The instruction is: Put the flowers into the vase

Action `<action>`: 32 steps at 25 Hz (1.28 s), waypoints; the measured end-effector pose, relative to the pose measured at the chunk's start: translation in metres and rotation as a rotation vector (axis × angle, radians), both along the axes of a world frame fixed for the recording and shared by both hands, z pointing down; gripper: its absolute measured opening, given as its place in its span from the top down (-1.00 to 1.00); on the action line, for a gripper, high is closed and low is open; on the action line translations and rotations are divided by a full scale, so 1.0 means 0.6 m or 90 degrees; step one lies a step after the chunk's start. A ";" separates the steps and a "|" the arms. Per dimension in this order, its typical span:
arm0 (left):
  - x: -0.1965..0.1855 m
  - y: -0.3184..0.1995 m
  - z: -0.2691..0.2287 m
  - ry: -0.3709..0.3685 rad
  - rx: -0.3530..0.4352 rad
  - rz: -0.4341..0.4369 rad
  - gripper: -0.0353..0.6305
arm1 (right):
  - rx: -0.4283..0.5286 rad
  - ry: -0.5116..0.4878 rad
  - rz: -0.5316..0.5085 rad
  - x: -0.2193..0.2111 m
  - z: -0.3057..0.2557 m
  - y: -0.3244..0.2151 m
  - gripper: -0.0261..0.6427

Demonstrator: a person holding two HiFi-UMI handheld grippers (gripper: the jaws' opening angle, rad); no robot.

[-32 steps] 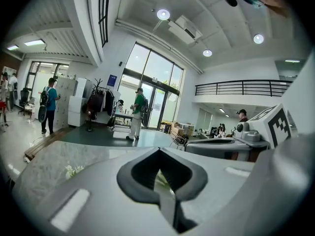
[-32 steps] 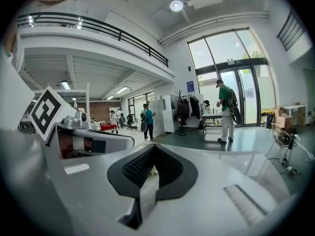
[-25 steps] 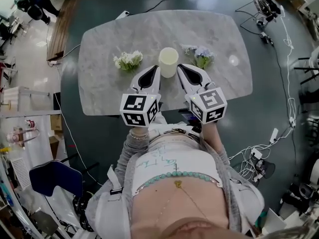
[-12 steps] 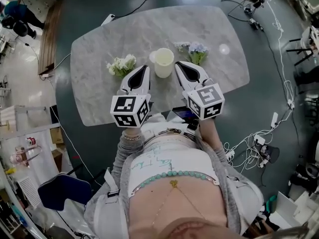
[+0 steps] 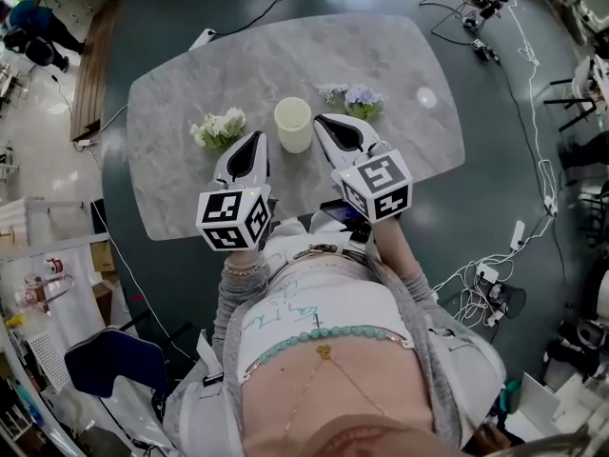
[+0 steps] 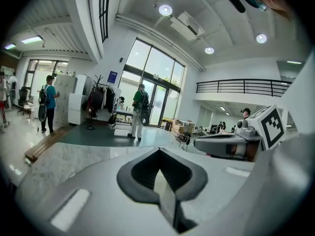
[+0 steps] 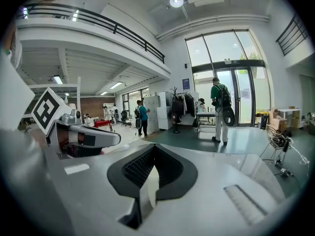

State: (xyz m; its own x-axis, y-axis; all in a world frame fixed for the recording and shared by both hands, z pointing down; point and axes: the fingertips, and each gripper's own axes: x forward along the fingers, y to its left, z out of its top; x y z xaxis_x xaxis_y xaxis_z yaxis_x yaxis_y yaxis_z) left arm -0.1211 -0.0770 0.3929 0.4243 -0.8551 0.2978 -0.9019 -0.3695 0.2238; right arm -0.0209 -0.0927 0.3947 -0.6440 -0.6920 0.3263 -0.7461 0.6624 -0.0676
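Cream vase (image 5: pixel 292 124), white flowers (image 5: pixel 218 128), lilac flowers (image 5: pixel 352 99), grey marbled table (image 5: pixel 181 74).

No words or numbers I can read. Left marker cube (image 5: pixel 233 219), right marker cube (image 5: pixel 376 187): square code patterns only. Teal scrawl on shirt (image 5: pixel 285 314): illegible. Blue sign (image 7: pixel 185 84) left of glass doors (image 7: pixel 231 90): too small.

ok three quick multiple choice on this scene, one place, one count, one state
1. Where does the vase stand?
A) between the two flower bunches
B) on the floor
C) on a chair
2. How many flower bunches lie on the table?
A) one
B) two
C) four
3. The left gripper is:
A) shut on a flower
B) wide open
C) shut, empty
1 A: white flowers on one side, blue flowers on the other.
2 B: only those two show.
3 C: its jaws meet with nothing between.
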 end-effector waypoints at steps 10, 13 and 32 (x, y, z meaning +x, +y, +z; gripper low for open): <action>0.013 0.012 0.005 -0.013 -0.017 -0.072 0.89 | -0.005 0.001 -0.073 0.018 0.000 -0.014 0.84; 0.018 0.011 0.014 -0.012 -0.026 -0.084 0.89 | -0.009 0.001 -0.080 0.030 0.005 -0.016 0.84; -0.053 -0.018 0.057 -0.022 -0.066 -0.133 0.89 | -0.035 0.002 -0.070 0.009 0.036 -0.062 0.84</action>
State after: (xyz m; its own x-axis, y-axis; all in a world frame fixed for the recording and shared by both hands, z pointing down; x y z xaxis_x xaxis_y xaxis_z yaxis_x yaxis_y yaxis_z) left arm -0.1527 -0.0876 0.4272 0.2297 -0.8873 0.3998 -0.9642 -0.1515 0.2177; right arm -0.0156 -0.1298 0.4165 -0.7138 -0.5984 0.3638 -0.6697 0.7352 -0.1046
